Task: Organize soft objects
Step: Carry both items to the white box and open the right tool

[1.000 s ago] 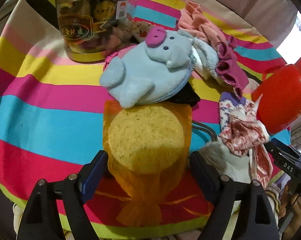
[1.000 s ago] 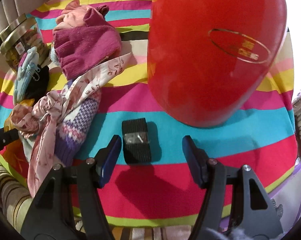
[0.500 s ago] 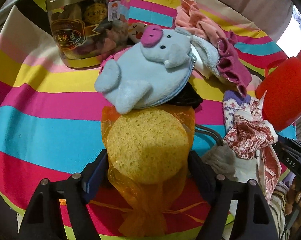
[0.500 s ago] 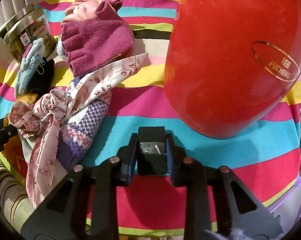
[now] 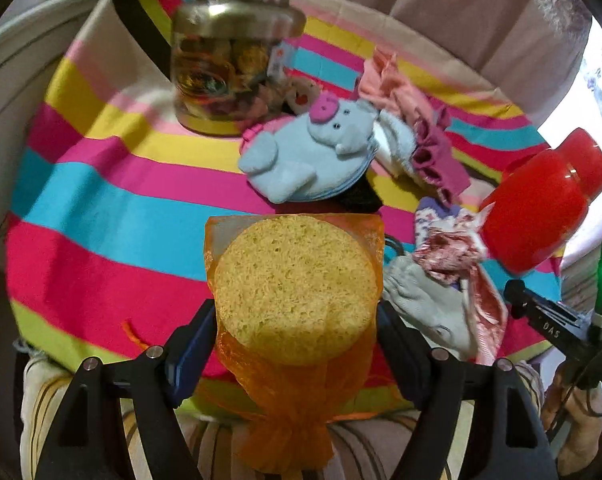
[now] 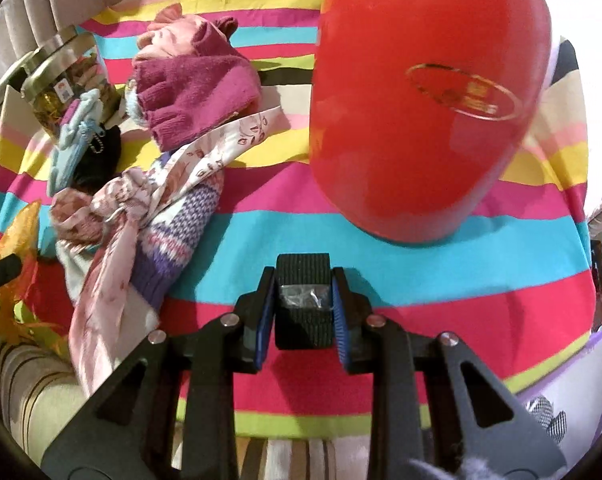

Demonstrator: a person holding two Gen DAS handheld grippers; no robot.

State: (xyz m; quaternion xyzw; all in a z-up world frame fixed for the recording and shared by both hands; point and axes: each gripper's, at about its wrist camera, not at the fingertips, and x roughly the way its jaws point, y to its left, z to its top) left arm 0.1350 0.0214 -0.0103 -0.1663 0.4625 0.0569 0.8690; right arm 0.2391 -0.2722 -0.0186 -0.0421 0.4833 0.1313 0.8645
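Observation:
My left gripper (image 5: 295, 340) is shut on a round yellow sponge (image 5: 297, 284) wrapped in an orange mesh bag and holds it lifted above the striped tablecloth (image 5: 101, 208). My right gripper (image 6: 303, 300) is shut on a black ribbed elastic band (image 6: 303, 280) over the cloth's near edge. A blue plush elephant pouch (image 5: 313, 156), a magenta glove (image 6: 193, 92), a pink glove (image 5: 385, 84), a purple knit sock (image 6: 181, 232) and a patterned scarf (image 6: 141, 200) lie in a heap.
A red plastic jug (image 6: 425, 96) stands close ahead of the right gripper. A glass jar (image 5: 229, 68) with a metal lid stands at the far left. A grey cloth (image 5: 429, 308) lies near the front edge. A striped cushion (image 6: 21, 380) lies below the table.
The left gripper closed on the sponge and lifted it back toward the table's near edge. The right gripper closed on the black band and raised it slightly.

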